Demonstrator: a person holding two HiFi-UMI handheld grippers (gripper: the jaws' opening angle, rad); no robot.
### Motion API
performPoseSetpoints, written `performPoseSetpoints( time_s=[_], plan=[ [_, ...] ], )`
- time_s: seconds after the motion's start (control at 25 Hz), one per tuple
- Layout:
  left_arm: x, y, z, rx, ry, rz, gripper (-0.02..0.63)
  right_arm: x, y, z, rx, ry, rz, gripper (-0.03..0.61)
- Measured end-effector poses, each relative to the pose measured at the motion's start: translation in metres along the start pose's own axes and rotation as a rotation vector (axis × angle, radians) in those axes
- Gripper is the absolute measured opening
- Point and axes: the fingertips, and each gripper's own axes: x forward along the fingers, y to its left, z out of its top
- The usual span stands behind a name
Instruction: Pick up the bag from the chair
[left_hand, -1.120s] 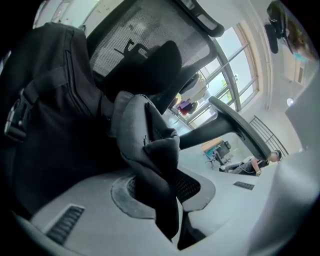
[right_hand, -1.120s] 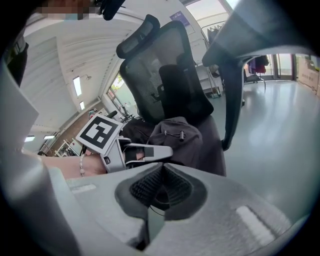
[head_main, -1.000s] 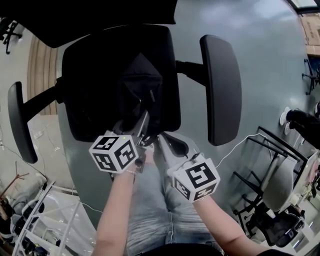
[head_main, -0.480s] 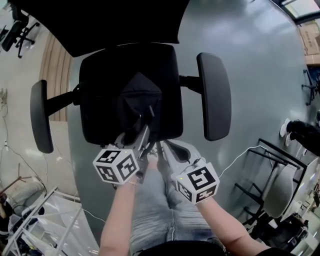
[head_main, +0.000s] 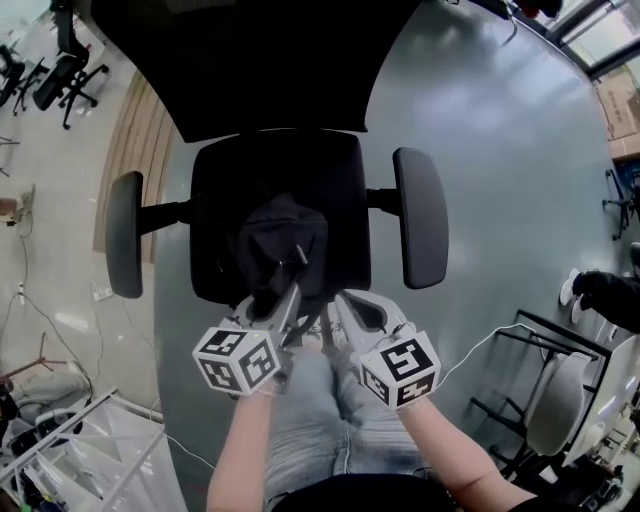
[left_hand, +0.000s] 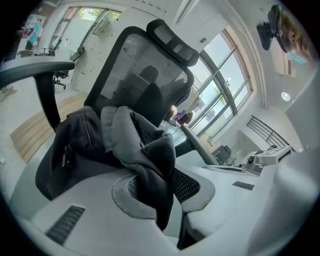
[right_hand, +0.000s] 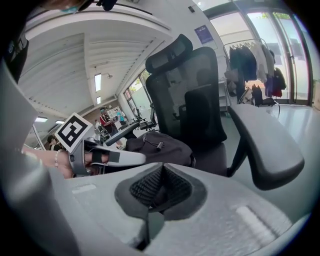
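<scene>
Floor (head_main: 500, 150) of smooth grey-green fills the head view, with a strip of pale wood (head_main: 130, 150) at ten o'clock and other office chairs (head_main: 60, 70) beyond it. A white wire rack (head_main: 70, 450) stands at seven o'clock and a white cable (head_main: 480, 300) runs at four o'clock. The chair (head_main: 340, 180) sits in the middle, its black seat flanked by one armrest (head_main: 124, 248) at nine o'clock and another (head_main: 420, 230) at three. The bag (head_main: 285, 235), black, soft and crumpled, lies on the seat toward its six o'clock edge. The left tool (head_main: 288, 290) reaches into the bag's near side, and the right tool (head_main: 335, 300) is just beside it at its three o'clock.

In the left gripper view the left tool (left_hand: 160, 185) pinches a dark fold of the bag (left_hand: 90, 145) between its pads. The rest of the cloth bunches up at ten o'clock, showing a seam and a zip. The mesh backrest (left_hand: 135, 65) and headrest (left_hand: 170, 40) rise behind at twelve o'clock, with tall windows (left_hand: 225, 85) at two o'clock.

In the right gripper view the right tool (right_hand: 160, 187) has its jaws pressed together, and as far as the dark pads let me judge, nothing is caught between them. The bag (right_hand: 160, 145) lies on the seat just past the tips at twelve o'clock, a cord pull on its top. The left tool (right_hand: 107, 157) shows at nine o'clock. A clothes rack (right_hand: 250, 60) stands by the windows at one o'clock.
</scene>
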Motion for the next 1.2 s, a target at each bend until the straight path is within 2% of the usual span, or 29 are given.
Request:
performPoseSetpoints(
  time_s=[0.24,0.4,0.84,0.96,1.2],
  plan=[
    [-0.034,-0.025,0.019,-0.012,-0.022,0.000,0.091,-0.017,0.008,0.030,-0.031,-0.034,0.019,-0.001],
    [-0.049,-0.040,0.034,-0.019,-0.036,-0.019,0.091,-0.025,0.008,0.048,-0.015,-0.058,0.027,0.000],
    [-0.079,-0.076,0.060,0.033,-0.058,-0.050,0.091,-0.057,0.008,0.098,-0.045,-0.143,0.047,-0.002],
    [-0.089,-0.085,0.069,0.044,-0.077,-0.066,0.089,-0.065,0.014,0.111,-0.030,-0.158,0.065,-0.002],
    [-0.101,-0.105,0.083,0.022,-0.142,-0.117,0.087,-0.079,0.033,0.135,-0.068,-0.188,0.124,-0.002]
  ],
)
